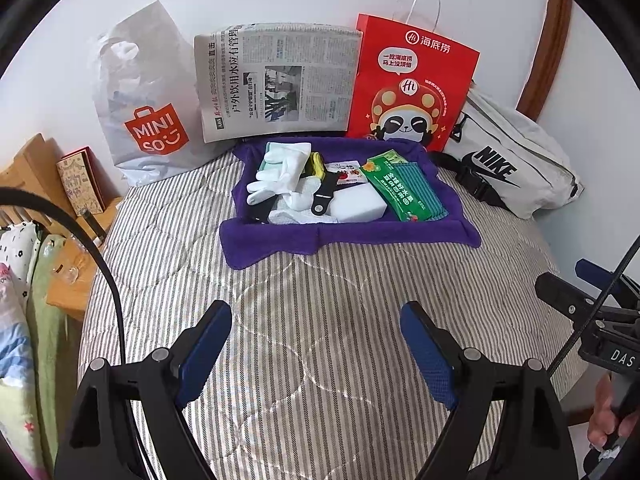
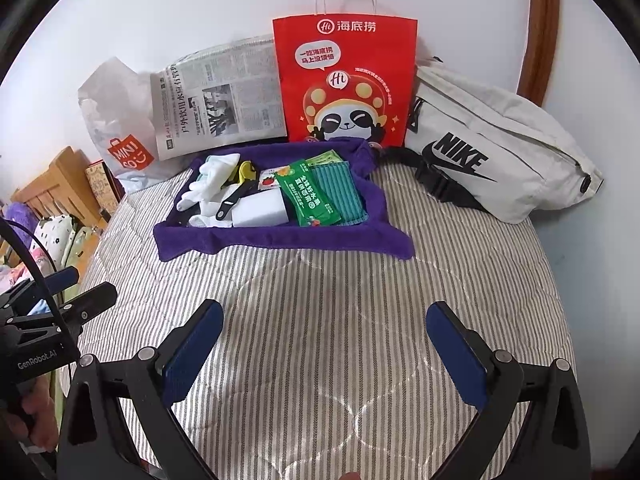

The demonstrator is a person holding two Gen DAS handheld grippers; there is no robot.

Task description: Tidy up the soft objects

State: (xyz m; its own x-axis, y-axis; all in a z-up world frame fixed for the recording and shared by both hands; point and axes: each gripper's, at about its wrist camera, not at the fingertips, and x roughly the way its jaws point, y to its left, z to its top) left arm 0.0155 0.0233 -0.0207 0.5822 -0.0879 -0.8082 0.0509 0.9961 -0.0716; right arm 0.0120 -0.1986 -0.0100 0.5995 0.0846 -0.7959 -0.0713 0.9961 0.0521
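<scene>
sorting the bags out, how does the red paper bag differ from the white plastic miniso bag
The red paper bag stands upright and crisp with thin loop handles; the white plastic Miniso bag is crumpled and slumped, with a cut-out handle. The red one shows a cartoon panda, the white one an orange logo. Both lean against the wall behind the purple cloth.

You can't see the lower corner of the red paper bag [image 1: 412, 80]; the purple towel [image 1: 348, 236] covers it. The newspaper's [image 1: 276, 80] small print is unreadable. The bedside shelf [image 1: 76, 276] runs off frame at left.
</scene>
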